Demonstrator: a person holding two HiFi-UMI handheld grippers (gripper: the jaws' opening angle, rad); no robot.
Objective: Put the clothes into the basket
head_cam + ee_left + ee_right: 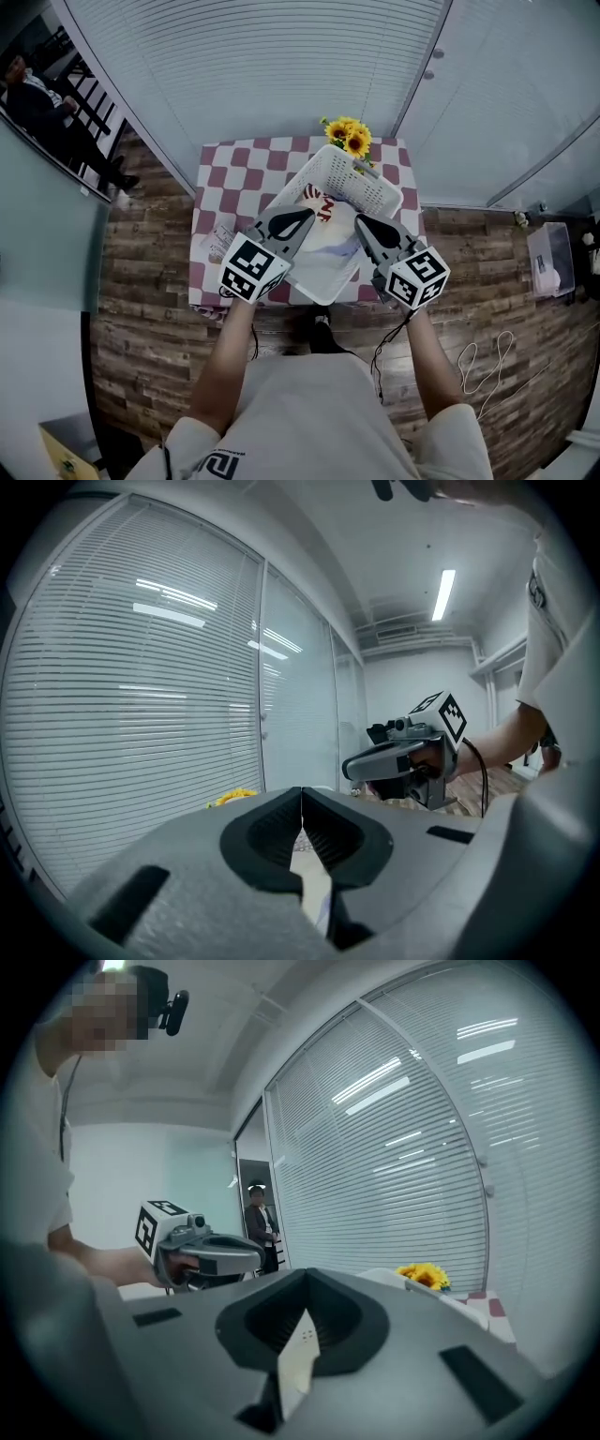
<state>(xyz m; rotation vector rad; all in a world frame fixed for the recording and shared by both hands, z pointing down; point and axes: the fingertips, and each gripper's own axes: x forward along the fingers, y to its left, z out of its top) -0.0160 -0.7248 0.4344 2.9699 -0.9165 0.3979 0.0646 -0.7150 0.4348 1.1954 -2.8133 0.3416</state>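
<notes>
A pale garment is held over the basket (on the checked bench), pinched by the left tool and the right tool, so lowering and release are judged due next.

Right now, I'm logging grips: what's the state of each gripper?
Left gripper: closed on the pale garment.
Right gripper: closed on the same garment.

white plastic basket w/ perforated walls, rectangular, sits skewed on the red-white checked tabletop, near corner at the front edge. clothes inside: pale cloth across the bottom, red-and-white piece toward the far side.
</notes>
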